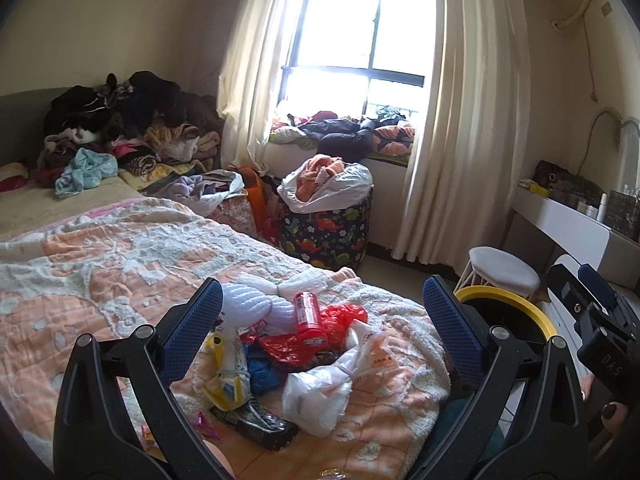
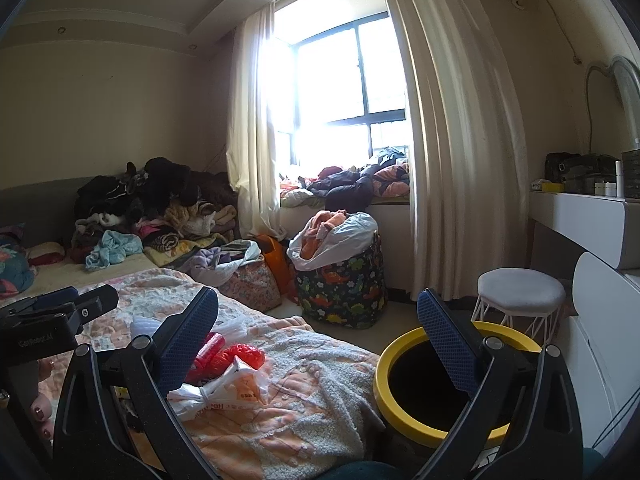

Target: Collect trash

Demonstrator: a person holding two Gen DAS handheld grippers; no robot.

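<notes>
A heap of trash lies on the near corner of the bed: a red canister (image 1: 308, 317), a crumpled red plastic bag (image 1: 340, 320), a knotted white plastic bag (image 1: 320, 392), white foam netting (image 1: 252, 300), yellow wrappers (image 1: 226, 384) and a dark clear tray (image 1: 262, 424). My left gripper (image 1: 324, 320) hovers open above this heap, holding nothing. Over the bed edge and the bin, my right gripper (image 2: 320, 332) is open and empty too. The yellow-rimmed black bin (image 2: 404, 412) stands on the floor beside the bed. In the right wrist view the red canister (image 2: 208, 350) and white bag (image 2: 224, 392) show.
The bed has an orange-and-white blanket (image 1: 100, 272) and a clothes pile (image 1: 120, 128) at its far end. A dinosaur-print hamper (image 1: 324, 228), a white stool (image 1: 502, 270), a white desk (image 1: 568, 220) and curtains (image 1: 460, 120) stand by the window. The other hand-held gripper (image 1: 592, 320) shows at right.
</notes>
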